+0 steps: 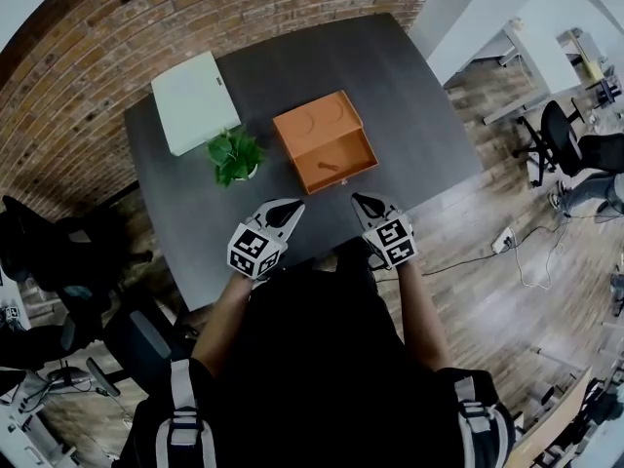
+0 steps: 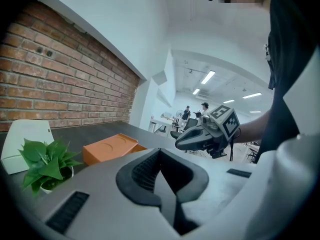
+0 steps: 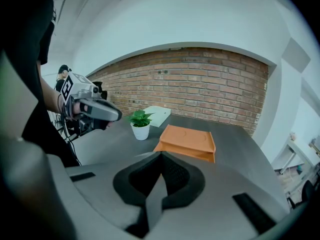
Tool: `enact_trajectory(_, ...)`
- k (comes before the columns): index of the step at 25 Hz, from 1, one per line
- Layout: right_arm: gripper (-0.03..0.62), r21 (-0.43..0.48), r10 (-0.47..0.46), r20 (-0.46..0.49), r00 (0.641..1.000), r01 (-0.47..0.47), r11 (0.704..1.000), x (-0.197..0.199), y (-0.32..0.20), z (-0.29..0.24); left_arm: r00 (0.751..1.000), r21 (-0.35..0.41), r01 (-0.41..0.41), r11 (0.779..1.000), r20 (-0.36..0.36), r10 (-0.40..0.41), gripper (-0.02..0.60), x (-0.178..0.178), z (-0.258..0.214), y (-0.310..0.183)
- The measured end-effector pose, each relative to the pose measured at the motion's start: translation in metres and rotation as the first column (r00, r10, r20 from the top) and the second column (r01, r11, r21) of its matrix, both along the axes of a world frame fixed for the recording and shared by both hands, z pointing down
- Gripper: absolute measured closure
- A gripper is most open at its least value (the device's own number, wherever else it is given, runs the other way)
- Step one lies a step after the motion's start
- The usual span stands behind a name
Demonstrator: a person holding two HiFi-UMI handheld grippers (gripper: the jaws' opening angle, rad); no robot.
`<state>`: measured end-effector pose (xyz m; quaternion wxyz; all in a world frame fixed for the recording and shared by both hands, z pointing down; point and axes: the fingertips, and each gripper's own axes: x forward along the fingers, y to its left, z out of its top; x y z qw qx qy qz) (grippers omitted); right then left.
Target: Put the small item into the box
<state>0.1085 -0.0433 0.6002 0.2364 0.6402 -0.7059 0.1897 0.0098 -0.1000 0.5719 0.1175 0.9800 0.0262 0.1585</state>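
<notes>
A small dark speck [image 1: 330, 168] lies in the orange box [image 1: 314, 125], in its open tray [image 1: 363, 160] — probably the item, already in. The box sits mid-way across the table [image 1: 409, 105]. My left gripper [image 1: 291, 207] and right gripper [image 1: 363, 203] hover at the near edge, likely idle — fingers [image 2: 142, 171] pressed together, holding nothing.

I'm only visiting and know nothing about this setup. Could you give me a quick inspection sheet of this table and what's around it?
Surface: dark grey table.
Job's things: orange box, front compartment open; small dark thing inside, too small to identify.
Clutter: white box; potted plant beside the orange box.
Tools: left tool and right tool both shut, empty, at the table's near edge.
Cables: power strip with its lead on the floor.
Surroundings: brick wall, office chair, wooden floor.
</notes>
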Motion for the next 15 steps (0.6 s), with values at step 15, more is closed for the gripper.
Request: enact_trajectory(15, 0.569, 0.035, 0.022, 0.017, 1.000, -0.022, 0.999, -0.005, 0.011, -0.004, 0.999, 0.007, -0.034, 0.999, 0.020, 0.034, 0.558, -0.002, 0.004, 0.014)
